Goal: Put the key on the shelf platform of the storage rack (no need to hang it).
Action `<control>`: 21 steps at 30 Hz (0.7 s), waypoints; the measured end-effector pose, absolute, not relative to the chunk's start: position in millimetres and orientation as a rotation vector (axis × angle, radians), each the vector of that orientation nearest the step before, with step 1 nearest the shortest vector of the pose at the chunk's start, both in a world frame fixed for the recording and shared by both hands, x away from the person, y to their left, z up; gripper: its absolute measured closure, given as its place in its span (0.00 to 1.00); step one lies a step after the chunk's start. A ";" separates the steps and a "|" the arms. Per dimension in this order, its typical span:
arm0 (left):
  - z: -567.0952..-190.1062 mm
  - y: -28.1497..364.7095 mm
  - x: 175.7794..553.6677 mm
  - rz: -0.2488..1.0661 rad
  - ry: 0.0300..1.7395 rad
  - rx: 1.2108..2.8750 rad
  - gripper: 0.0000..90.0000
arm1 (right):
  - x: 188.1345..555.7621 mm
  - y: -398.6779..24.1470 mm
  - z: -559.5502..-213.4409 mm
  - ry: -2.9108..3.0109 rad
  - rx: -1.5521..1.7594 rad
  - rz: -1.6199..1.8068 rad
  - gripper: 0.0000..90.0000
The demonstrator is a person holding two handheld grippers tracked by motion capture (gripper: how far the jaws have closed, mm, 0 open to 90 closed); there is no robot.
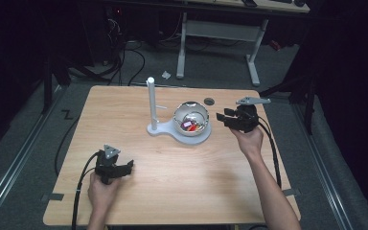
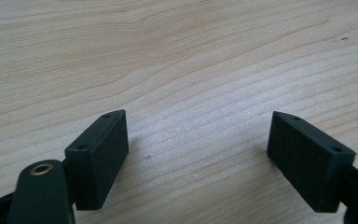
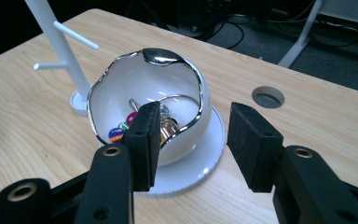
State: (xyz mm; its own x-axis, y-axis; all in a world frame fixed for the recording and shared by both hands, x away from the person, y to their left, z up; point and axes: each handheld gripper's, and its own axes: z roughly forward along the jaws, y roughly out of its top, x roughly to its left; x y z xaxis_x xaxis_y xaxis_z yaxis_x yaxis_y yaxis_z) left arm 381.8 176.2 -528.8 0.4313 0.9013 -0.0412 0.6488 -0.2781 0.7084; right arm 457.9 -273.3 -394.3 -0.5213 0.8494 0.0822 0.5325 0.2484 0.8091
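The right gripper (image 1: 226, 117) has its jaws well apart with nothing between them, just right of the white egg-shaped bowl with a silver rim (image 3: 144, 93) that sits on a white base (image 3: 205, 158) beside a white peg stand (image 1: 151, 103). Small colourful trinkets (image 3: 121, 130) lie inside the bowl. The right hand (image 1: 249, 141) holds it level, pointing left. The left gripper (image 1: 124, 167), jaws wide and empty, rests low over the light wooden table (image 2: 191, 56) at the near left.

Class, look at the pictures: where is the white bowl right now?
In the high view the white bowl sits on a round white base right of centre on the table, between the white post and the right gripper.
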 end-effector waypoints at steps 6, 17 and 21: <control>-528.8 176.3 381.9 0.494 1.302 2.027 0.23 | 441.9 -279.1 -386.5 2.124 1.272 1.184 0.60; -528.8 176.3 381.9 0.494 1.302 2.027 0.23 | 417.6 -288.3 -379.5 2.102 1.262 1.172 0.59; -528.8 176.2 381.9 0.494 1.302 2.027 0.23 | 408.7 -294.9 -381.6 2.106 1.278 1.147 0.58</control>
